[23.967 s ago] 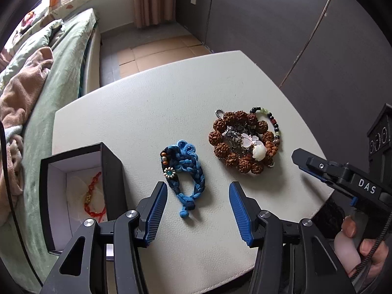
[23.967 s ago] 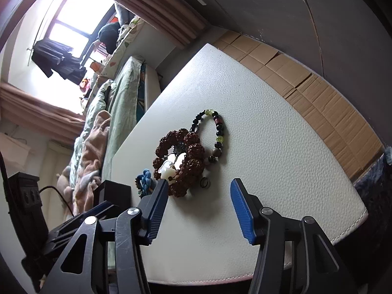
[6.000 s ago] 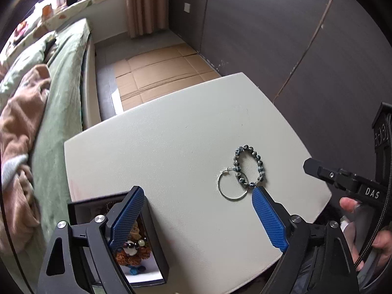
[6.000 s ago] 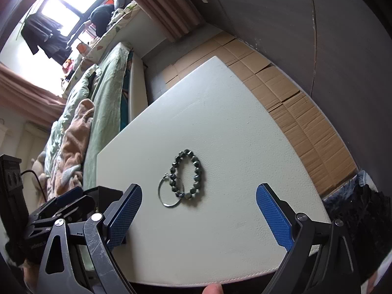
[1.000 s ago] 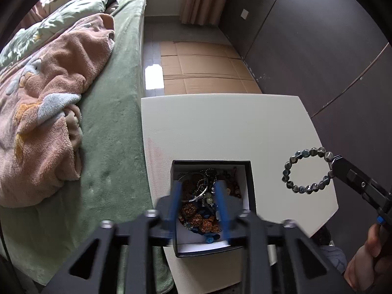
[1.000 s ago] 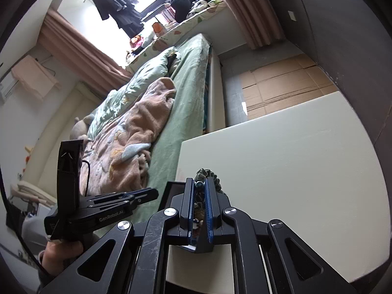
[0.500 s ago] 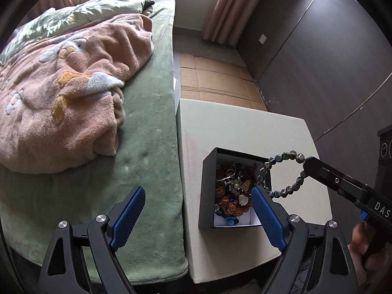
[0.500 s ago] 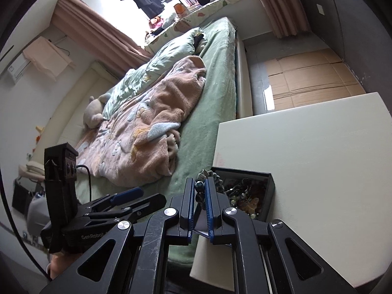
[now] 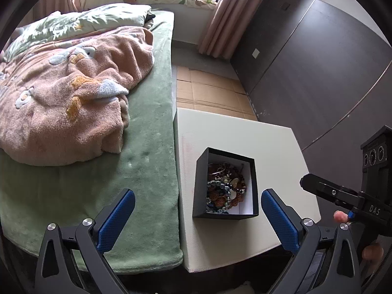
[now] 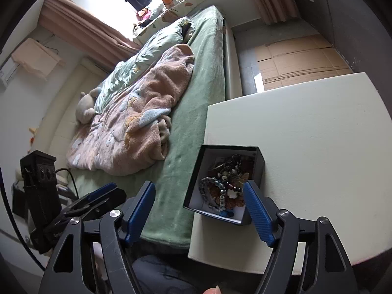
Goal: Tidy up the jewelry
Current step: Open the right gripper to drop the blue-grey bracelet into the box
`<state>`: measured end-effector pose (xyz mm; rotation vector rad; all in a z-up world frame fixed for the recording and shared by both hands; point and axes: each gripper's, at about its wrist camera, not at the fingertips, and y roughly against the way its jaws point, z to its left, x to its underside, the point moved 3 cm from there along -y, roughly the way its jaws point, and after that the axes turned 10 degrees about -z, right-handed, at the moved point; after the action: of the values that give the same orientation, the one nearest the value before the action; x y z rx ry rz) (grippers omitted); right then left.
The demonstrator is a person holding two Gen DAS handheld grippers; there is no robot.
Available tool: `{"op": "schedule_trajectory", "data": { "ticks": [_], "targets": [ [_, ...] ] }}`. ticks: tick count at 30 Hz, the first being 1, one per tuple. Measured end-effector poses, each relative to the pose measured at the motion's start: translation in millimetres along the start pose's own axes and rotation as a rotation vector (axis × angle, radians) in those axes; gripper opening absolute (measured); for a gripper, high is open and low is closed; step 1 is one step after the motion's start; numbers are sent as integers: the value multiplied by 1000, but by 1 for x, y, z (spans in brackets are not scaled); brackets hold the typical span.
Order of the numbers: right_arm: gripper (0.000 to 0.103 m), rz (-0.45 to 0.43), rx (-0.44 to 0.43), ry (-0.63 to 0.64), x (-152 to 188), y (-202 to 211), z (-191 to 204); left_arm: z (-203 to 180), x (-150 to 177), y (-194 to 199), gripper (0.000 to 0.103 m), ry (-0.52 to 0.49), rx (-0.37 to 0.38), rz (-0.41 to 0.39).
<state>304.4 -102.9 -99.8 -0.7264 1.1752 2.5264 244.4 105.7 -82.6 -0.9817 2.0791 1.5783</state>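
My right gripper [image 10: 199,210] stands with its jaws wide apart; they have just been opening, and nothing is pressed between the blue pads now. The grey beaded bracelet [image 10: 210,193] lies in the black box [image 10: 196,171], on top of the heap of brown seed beads, dark beads and blue cord. In the right wrist view the box sits in the gap between my right fingers, nearer the right-hand one, whose tip [image 10: 252,196] overlaps the box's near right corner; I cannot tell whether it touches the rim.

My left gripper [image 9: 196,210] is also spread as wide as it goes, its jaws having just been opening, and it holds nothing. From its camera the black box [image 9: 199,183] lies between and beyond the two pads, closer to the right pad [image 9: 276,215]. The bracelet [image 9: 220,186] shows inside among the other pieces.

The box stands on the white table [image 9: 269,147], near the edge that meets the green bedspread [image 9: 147,147]. A pink blanket [image 9: 61,103] is bunched on the bed. My right gripper's black tip [image 9: 325,191] reaches in from the right of the left view, off to the side of the box.
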Motion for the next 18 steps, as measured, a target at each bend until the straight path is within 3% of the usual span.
{"op": "schedule_trajectory", "data": {
  "ticks": [1,2,18],
  "targets": [
    [93,-12,8,3,1,7,-2,-3,1,3,103,-1,7,-5],
    [95,-25,16,7,2,15,-3,-6,2,6,103,-4,10,-10],
    [96,-171,239,92,29,146,-34,-75,32,58,103,-160,44,-137]
  ]
}}
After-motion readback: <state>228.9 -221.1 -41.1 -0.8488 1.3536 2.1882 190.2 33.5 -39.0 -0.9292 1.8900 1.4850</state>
